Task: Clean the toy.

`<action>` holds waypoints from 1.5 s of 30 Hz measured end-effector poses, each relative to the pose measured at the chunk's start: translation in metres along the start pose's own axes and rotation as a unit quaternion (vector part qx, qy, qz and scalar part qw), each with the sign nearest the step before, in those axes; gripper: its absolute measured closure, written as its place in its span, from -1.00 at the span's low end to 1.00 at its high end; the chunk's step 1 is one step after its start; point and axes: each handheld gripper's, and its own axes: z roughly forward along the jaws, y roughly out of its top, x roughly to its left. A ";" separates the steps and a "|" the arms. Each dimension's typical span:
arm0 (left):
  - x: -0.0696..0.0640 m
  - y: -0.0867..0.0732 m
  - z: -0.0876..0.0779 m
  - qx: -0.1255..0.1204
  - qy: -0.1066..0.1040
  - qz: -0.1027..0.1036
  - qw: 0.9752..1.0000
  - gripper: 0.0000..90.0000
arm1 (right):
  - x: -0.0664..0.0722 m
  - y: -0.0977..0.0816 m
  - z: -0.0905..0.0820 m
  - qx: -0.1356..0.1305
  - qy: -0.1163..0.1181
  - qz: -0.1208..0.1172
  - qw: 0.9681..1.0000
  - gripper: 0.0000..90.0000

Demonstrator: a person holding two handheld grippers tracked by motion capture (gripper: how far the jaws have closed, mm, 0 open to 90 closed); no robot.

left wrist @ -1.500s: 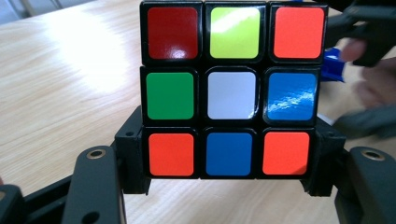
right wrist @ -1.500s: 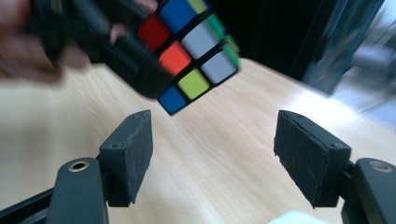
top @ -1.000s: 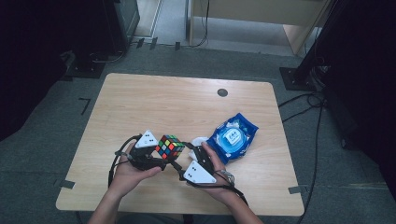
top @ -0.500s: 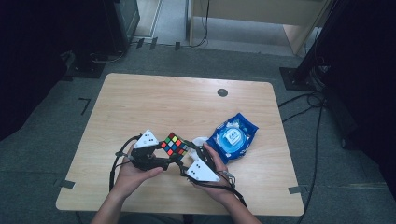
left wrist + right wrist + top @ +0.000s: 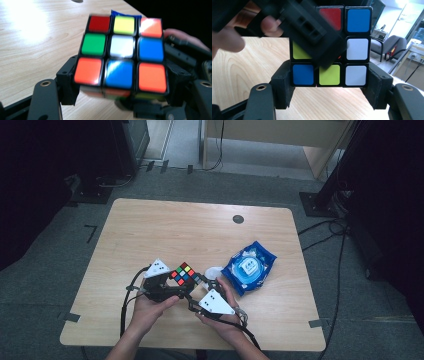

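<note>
Cube (image 5: 184, 274), glossy plastic squares, w/ black jaws, wood-grain table (image 5: 200, 230)

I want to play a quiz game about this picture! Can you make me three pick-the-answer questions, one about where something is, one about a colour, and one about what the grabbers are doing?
1. Where does the blue packet lie?
A. on the floor
B. on the table, to the right of the cube
C. on top of the cube

2. In the left gripper view, what colour is the middle square of the puzzle cube face?
A. white
B. black
C. purple

3. What is the right gripper doing?
A. lying open on the table
B. gripping the packet
C. clamping the cube's bottom row

Answers: 1 B, the high view shows it on the wood beside the hands. 2 A, a white square sits in the centre. 3 C, its jaws press both sides of that row.
</note>
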 end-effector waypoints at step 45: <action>-0.021 -0.027 0.089 0.068 0.032 0.068 0.995 -0.17 | -0.099 -0.007 -0.044 0.069 -0.068 0.054 0.994 -0.24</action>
